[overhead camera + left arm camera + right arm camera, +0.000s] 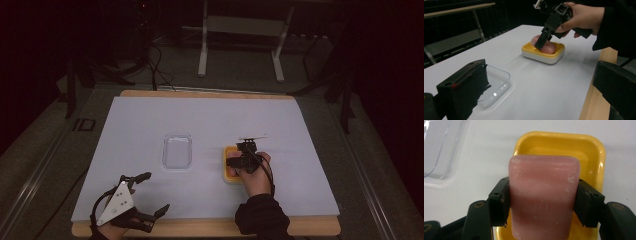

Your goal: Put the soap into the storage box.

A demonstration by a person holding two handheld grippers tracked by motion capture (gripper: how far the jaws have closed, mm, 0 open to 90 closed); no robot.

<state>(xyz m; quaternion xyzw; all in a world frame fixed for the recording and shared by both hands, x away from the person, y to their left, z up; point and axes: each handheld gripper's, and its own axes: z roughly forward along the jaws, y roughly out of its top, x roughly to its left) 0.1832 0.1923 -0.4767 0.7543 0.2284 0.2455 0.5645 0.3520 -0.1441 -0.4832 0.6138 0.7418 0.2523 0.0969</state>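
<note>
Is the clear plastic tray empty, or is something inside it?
Empty. The clear tray shows only the white table cover through its bottom. The pink soap is over the yellow dish, gripped by the right gripper.

The soap (pixel 544 197) ran off the right gripper view's bottom edge, hiding the yellow dish's (pixel 564 142) floor beneath it.

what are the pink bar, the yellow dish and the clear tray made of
Pink bar: likely soap, matte and waxy, with white scuffs and a faint stamped mark. Yellow dish: looks like glossy plastic, with bright highlights on its rim. Clear tray: probably transparent plastic; the table shows through it.
</note>
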